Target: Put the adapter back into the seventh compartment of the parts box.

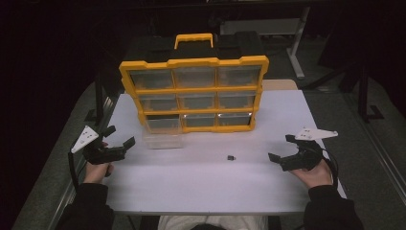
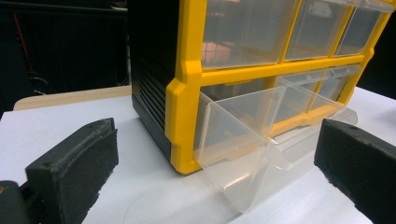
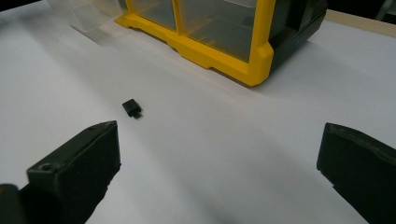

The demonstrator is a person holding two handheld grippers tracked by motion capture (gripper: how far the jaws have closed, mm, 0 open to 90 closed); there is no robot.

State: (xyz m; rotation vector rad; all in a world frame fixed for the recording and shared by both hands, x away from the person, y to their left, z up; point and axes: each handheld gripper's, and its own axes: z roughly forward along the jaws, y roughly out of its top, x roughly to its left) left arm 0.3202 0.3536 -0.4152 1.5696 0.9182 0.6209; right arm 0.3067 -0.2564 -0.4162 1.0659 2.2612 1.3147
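- High view: one white table (image 1: 201, 182); one yellow-framed organiser cabinet (image 1: 194, 61) with a yellow carry handle (image 1: 193, 38) stands upright at the table's far middle.
- Drawers: nine clear compartments, three rows of three. Eight sit flush; one, the bottom-left drawer (image 1: 163, 123), is pulled forward.
- One clear loose bin (image 1: 163, 141) lies on the table just in front of that bottom-left drawer; its edges are faint against the white top and hard to trace.
- One small black part (image 1: 231, 157) lies alone on the table, in front of the cabinet, right of centre, nearer the right gripper than the left. Its exact kind is too small to tell.
- Grippers: two. Left gripper (image 1: 119, 136) at the table's left edge, jaws spread, nothing between them. Right gripper (image 1: 281, 147) near the right edge, jaws spread, nothing between them.
- Hands: two, one behind each gripper; dark sleeves cut off at the bottom edge.
- Left gripper view: both black jaws wide apart, framing the cabinet's bottom-left corner and the protruding drawer (image 2: 233, 126).
- Right gripper view: both jaws wide apart above bare table; the black part (image 3: 132, 108) lies ahead of the left-hand jaw, apart from it.
- Drawer contents: blurred behind clear plastic, undetermined.
- Surroundings beyond the table: dark, indistinct.
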